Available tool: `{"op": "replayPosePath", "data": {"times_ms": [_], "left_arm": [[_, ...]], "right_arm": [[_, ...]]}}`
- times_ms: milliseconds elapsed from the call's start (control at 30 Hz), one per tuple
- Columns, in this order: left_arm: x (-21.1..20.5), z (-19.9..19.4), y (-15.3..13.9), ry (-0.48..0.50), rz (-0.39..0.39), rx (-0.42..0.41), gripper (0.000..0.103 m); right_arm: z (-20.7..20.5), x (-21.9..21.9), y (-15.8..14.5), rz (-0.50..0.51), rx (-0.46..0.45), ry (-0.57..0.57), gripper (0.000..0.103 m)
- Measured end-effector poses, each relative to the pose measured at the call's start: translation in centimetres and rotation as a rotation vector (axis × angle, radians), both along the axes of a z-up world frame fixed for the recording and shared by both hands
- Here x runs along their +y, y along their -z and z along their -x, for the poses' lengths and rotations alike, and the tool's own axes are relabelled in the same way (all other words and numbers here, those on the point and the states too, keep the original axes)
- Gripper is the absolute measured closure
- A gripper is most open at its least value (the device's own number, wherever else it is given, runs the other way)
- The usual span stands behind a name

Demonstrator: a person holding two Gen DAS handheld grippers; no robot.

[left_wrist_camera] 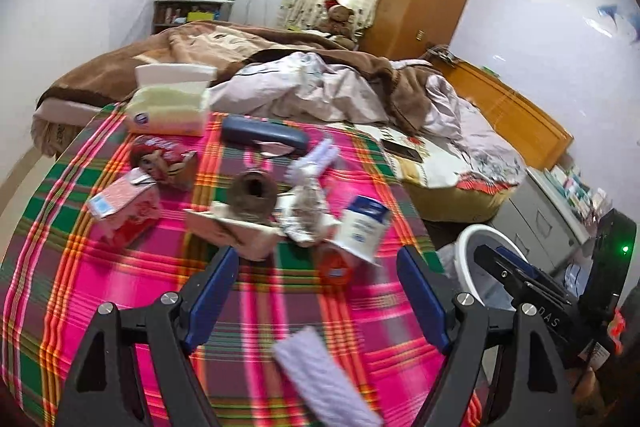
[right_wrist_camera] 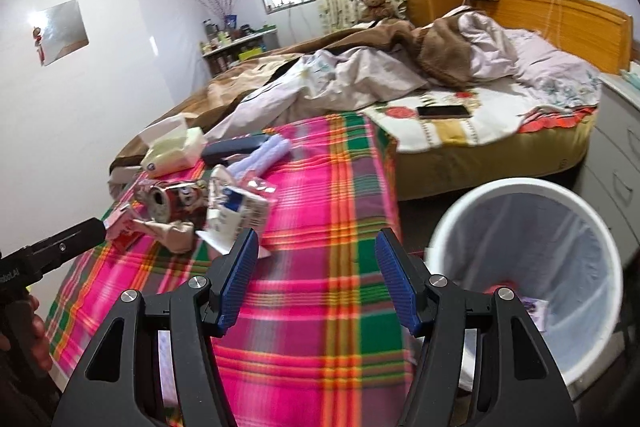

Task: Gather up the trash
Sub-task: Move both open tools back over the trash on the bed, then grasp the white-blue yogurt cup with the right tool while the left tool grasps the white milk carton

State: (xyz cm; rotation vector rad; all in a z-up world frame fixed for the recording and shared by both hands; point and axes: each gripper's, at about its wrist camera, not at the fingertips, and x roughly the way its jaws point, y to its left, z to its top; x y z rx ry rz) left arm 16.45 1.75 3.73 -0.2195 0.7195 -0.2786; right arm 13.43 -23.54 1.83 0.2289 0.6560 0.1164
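On the plaid-covered bench (left_wrist_camera: 100, 307) the trash lies in a loose heap. At the left edge of it sits a pink carton (left_wrist_camera: 128, 213), with a crushed red can (left_wrist_camera: 160, 159) just behind it and a tissue pack (left_wrist_camera: 168, 107) at the far edge. In the middle lie a torn cardboard piece (left_wrist_camera: 236, 231) and crumpled wrappers (left_wrist_camera: 308, 215), then a white and blue bottle (left_wrist_camera: 364, 227) tipped over a small red cap (left_wrist_camera: 336, 263). My left tool (left_wrist_camera: 316, 291) hangs above the cloth near this heap, jaws apart, nothing between them. My right tool (right_wrist_camera: 314, 279) is likewise spread and empty, over the bench's right side. Farthest right, on the floor beside the bench, stands the white lined bin (right_wrist_camera: 592, 227), a few scraps in its bottom.
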Motion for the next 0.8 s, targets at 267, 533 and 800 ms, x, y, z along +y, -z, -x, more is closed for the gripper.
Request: {"op": "replayPosePath", "data": {"times_ms": [267, 533, 800], "left_arm": [[5.9, -1.8, 0.9, -0.144, -0.011, 0.006, 0.018], [10.2, -3.8, 2.1, -0.212, -0.047, 0.037, 0.015], [12.1, -6.8, 3.3, -0.225, -0.108, 0.076, 0.014]], "right_arm": [[-3.0, 3.2, 1.5, -0.049, 0.064, -0.056, 0.040], [-5.5, 4.8, 2.5, -0.074, 0.108, -0.087, 0.035], [-7.2, 5.7, 3.1, -0.075, 0.139, -0.079, 0.034]]}}
